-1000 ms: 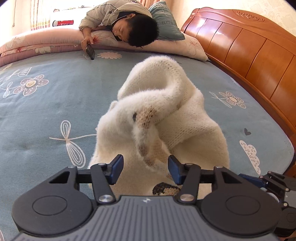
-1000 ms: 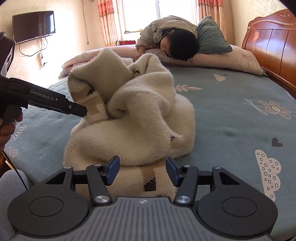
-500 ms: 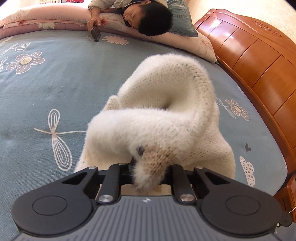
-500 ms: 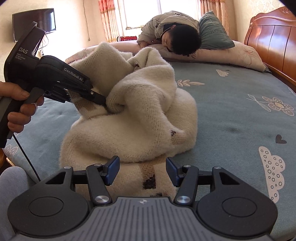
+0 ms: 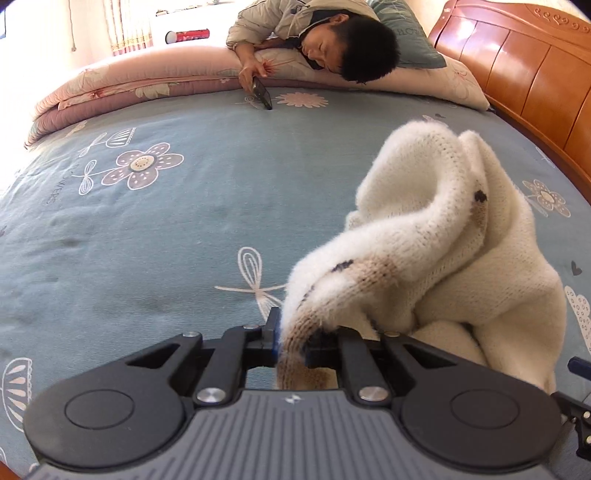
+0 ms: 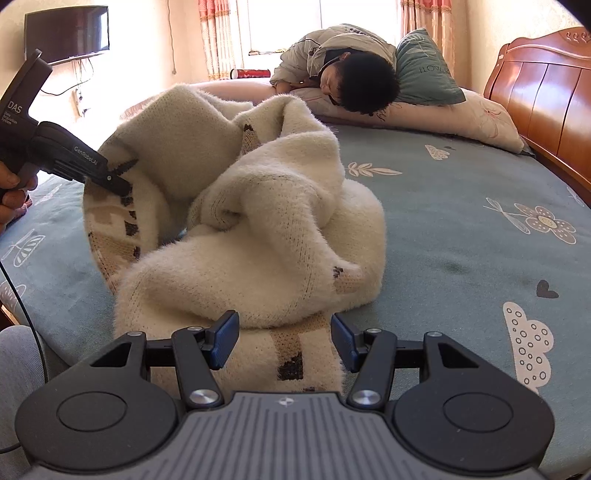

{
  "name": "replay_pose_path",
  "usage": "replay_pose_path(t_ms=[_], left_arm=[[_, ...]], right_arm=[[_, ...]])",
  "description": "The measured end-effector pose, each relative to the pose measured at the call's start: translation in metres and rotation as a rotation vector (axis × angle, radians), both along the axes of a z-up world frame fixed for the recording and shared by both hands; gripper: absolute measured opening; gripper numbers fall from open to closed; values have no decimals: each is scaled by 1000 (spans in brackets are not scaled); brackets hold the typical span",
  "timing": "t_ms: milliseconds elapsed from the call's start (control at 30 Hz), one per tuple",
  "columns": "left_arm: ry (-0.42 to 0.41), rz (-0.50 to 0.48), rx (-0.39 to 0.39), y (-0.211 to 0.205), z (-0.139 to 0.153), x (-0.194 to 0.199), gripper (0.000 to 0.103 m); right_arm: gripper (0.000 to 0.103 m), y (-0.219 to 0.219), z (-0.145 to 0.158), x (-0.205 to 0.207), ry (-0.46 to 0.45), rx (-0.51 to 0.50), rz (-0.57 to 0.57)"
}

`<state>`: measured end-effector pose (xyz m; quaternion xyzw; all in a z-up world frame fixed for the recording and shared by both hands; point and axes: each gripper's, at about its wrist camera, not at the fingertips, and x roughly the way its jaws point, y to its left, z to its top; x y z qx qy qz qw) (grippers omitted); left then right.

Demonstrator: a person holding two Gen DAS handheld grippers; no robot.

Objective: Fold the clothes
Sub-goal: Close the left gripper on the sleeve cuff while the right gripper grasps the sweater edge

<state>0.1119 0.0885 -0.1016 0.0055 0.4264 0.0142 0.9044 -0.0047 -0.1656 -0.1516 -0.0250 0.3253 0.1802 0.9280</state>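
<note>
A fluffy cream sweater (image 6: 258,229) with tan and dark pattern blocks lies crumpled on the blue flowered bedsheet (image 6: 461,221). My left gripper (image 5: 290,341) is shut on a patterned edge of the sweater (image 5: 424,251) and holds that edge up off the bed. In the right wrist view the left gripper (image 6: 123,184) shows at the left, clamped on the raised hem. My right gripper (image 6: 284,341) is open just above the near patterned edge, with cloth below the gap and not pinched.
A person (image 6: 343,74) lies on pillows at the head of the bed, a phone (image 5: 262,94) in one hand. A wooden headboard (image 6: 546,107) runs along the right. Folded pink quilts (image 5: 122,88) lie at the far left. A wall television (image 6: 66,33) hangs beyond.
My left gripper went from open to shut on the sweater's patterned edge, then drew it leftward so the cloth stretched out. The right gripper kept still and open.
</note>
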Motion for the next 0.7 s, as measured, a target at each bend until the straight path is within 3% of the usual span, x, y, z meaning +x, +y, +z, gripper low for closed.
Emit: replay_pose_path(t_ms=[167, 400, 700], left_arm=[[30, -75, 83, -10, -6, 2, 9], [23, -124, 62, -10, -9, 8, 14], [-10, -127, 1, 1, -16, 4, 10]], right_arm=[[60, 7, 1, 4, 4, -10, 5], [60, 18, 10, 1, -19, -41, 21], [61, 43, 34, -6, -46, -54, 60]])
